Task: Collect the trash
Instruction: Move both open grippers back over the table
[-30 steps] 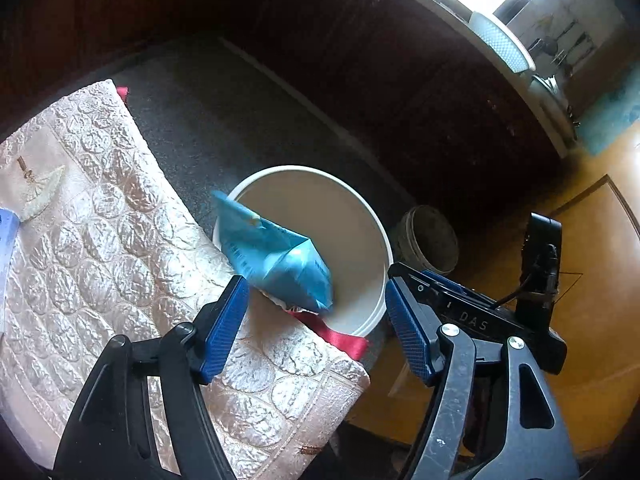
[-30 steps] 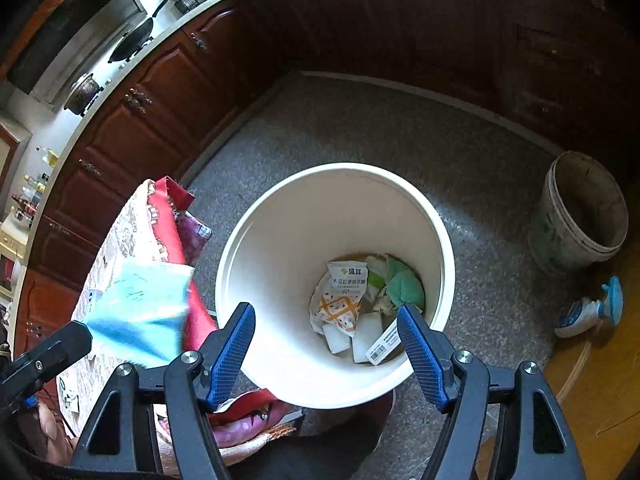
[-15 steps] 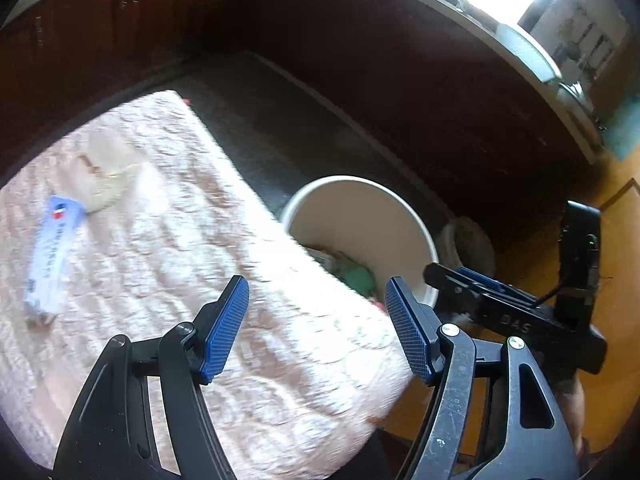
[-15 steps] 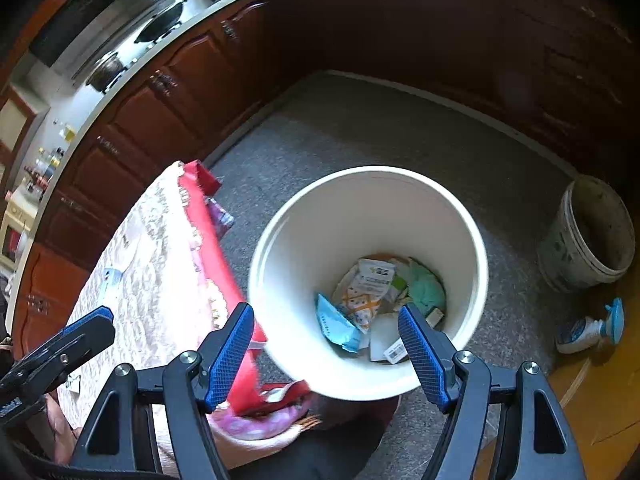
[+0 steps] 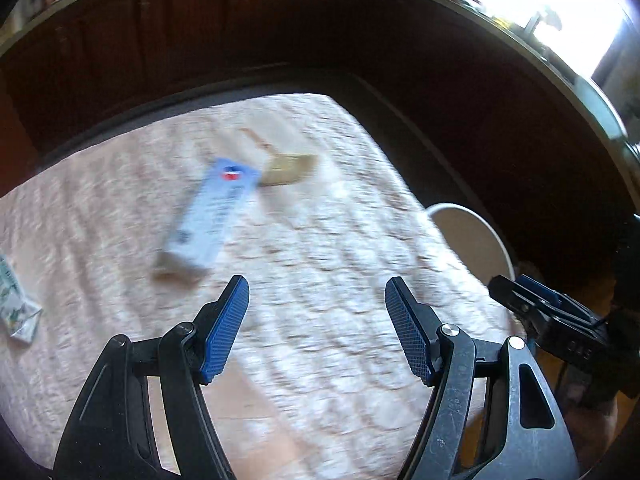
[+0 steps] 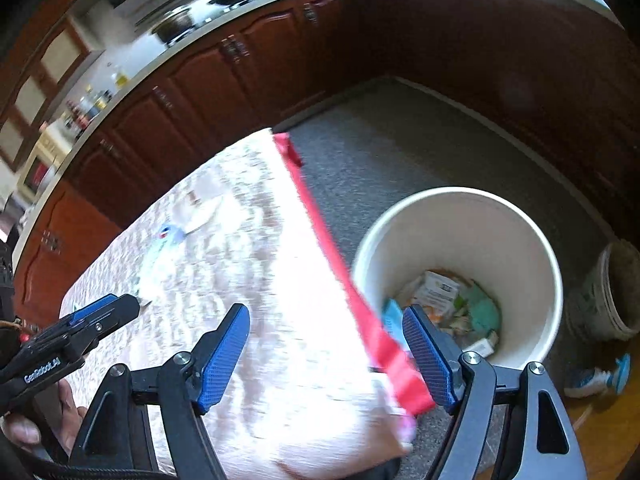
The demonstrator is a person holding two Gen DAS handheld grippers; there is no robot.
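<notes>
Left gripper (image 5: 316, 312): fingers stand wide apart and hold nothing, above bare quilted table (image 5: 320, 248) cover. Ahead and left of the fingers lies a pale blue wrapper (image 5: 210, 220); a second wrapper (image 5: 16, 312) sits far left, near the table edge. Right gripper (image 6: 326, 344): fingers are opening, nothing gripped, straddling the table's red-trimmed edge (image 6: 340, 280). Beyond its right finger stands the white bin (image 6: 520, 240), open-topped, trash inside, with clear floor (image 6: 400, 152) around it.
</notes>
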